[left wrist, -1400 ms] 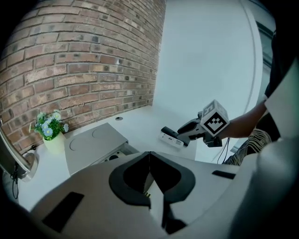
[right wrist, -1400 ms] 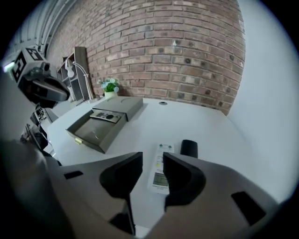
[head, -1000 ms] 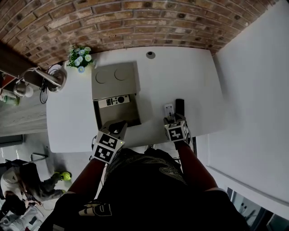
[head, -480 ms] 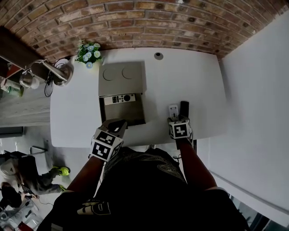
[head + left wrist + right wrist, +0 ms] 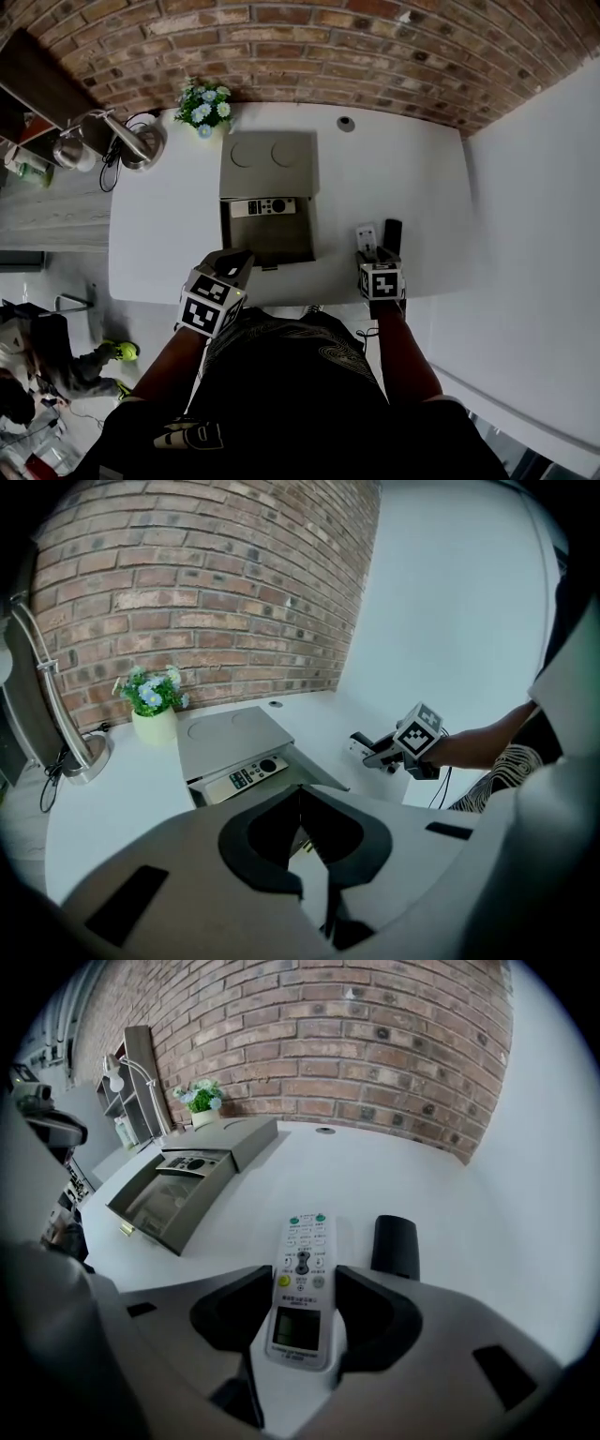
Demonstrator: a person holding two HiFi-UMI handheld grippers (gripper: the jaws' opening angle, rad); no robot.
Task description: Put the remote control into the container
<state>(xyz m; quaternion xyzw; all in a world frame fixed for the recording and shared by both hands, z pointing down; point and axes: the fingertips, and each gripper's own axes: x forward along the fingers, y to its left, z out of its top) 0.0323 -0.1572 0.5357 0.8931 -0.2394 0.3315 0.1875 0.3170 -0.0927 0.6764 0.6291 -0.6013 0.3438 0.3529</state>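
Right claw (image 5: 302,1279) is clamped on the near end of the white remote control (image 5: 305,1237), which lies on the bench (image 5: 450,1194) beside a black remote (image 5: 395,1246), so the grasp is judged in hand and a lift to the container (image 5: 178,1206) at ten o'clock is needed next, while the left claw (image 5: 300,794) is held with jaws together on nothing.

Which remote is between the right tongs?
The white remote with the screen; the black remote lies beside it, the grey remote in the container.

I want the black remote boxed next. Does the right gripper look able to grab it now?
Probably not yet: the right gripper is closed on the white remote. The black remote lies uncovered just beside it.
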